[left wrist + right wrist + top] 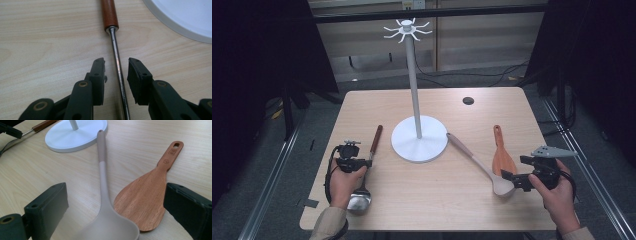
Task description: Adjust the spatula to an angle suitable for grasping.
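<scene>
The pale wooden surface (432, 200) carries a white hook stand (418, 138) near its middle, and everything else is best placed from that stand's round base. To the left of the base lies a metal ladle (368, 165) with a red-brown wooden grip: its long axis runs away from the person, grip end far, steel bowl at the near edge. To the right of the base lie a beige spoon (477, 165), slanting from the base toward the near right, and beyond it a wooden rice paddle (502, 155).

The left tool (360, 162) sits at the ladle, well left of the base. In the left gripper view its jaws straddle the thin steel shank (119, 75), one pad on each side, a small gap showing on both; they are not clamped yet. The shank runs straight out along the tool's own line, so the jaws need only finish closing across it.

The right tool (508, 176) stands wide apart over the spoon's bowl (110, 227), holding nothing.
</scene>
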`<state>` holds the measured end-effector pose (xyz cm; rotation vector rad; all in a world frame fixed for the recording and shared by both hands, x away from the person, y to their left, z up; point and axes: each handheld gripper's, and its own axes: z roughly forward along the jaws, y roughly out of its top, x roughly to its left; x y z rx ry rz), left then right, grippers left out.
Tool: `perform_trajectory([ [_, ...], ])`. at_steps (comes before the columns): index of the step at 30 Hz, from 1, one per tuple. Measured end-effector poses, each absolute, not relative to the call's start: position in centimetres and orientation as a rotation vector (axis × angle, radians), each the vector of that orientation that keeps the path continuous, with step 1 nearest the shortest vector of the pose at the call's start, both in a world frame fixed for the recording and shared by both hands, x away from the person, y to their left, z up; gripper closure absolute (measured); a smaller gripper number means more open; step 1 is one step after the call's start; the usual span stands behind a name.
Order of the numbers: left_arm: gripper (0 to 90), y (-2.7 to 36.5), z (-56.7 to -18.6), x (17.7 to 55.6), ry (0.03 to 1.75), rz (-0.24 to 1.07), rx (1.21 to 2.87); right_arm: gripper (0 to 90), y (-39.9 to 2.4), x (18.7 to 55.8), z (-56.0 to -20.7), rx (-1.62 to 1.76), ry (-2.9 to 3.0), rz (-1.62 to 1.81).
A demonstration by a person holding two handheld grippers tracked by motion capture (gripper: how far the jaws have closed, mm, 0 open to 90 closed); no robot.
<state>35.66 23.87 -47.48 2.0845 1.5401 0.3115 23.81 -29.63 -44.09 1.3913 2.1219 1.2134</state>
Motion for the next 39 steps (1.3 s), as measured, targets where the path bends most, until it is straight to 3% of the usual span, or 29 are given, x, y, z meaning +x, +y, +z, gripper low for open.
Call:
perform_trajectory([
  [18, 78.3, 22.9, -48.2, 35.8, 1.591, 0.302, 2.090, 4.8, -29.8, 23.5, -44.2, 1.397, 2.129, 1.192],
  [27, 84.0, 22.7, -48.2, 35.8, 1.654, 0.300, 2.030, 4.8, -29.6, 23.5, -44.1, 1.392, 2.132, 1.211],
  [39, 84.7, 23.8, -47.1, 35.5, 1.681, 0.303, 1.864, 4.8, -29.3, 23.5, -44.2, 1.394, 2.145, 1.219],
])
